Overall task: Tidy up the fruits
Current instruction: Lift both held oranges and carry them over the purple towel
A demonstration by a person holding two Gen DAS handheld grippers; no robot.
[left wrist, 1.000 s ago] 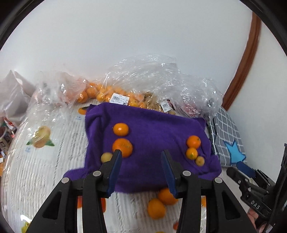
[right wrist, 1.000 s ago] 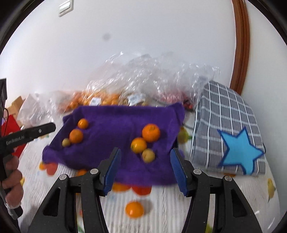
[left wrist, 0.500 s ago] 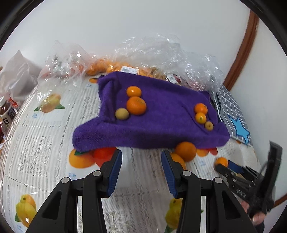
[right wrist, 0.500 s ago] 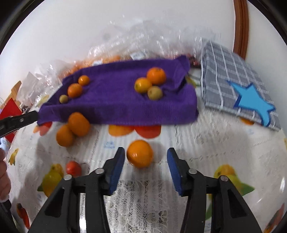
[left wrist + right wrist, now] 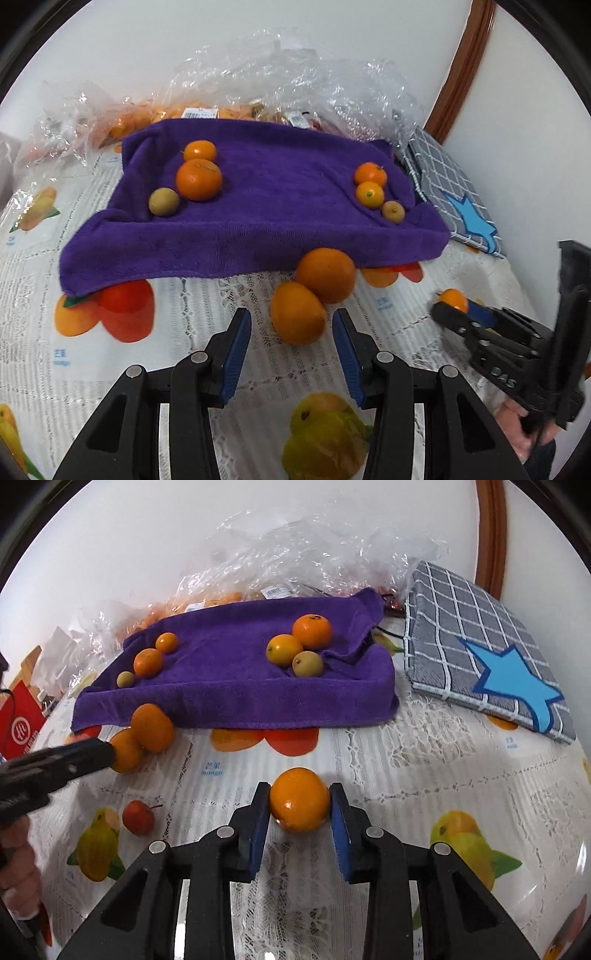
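Note:
A purple towel (image 5: pixel 266 206) (image 5: pixel 236 686) lies on the fruit-print tablecloth with two groups of three small fruits on it. My left gripper (image 5: pixel 291 332) is open, its pads on either side of the nearer of two oranges (image 5: pixel 297 313) lying at the towel's front edge; the other orange (image 5: pixel 327 275) touches it. My right gripper (image 5: pixel 299 805) is shut on a third orange (image 5: pixel 299 799) resting on the cloth. That orange also shows in the left wrist view (image 5: pixel 452 299).
Clear plastic bags of fruit (image 5: pixel 295 85) are piled behind the towel against the wall. A grey checked cloth with a blue star (image 5: pixel 491 653) lies at the right. A small red fruit (image 5: pixel 138 816) sits on the tablecloth at left. A red box (image 5: pixel 20 727) stands at far left.
Both grippers have come down and forward to the loose oranges. The right gripper's pads have closed onto its orange. The left gripper now straddles the nearer orange.

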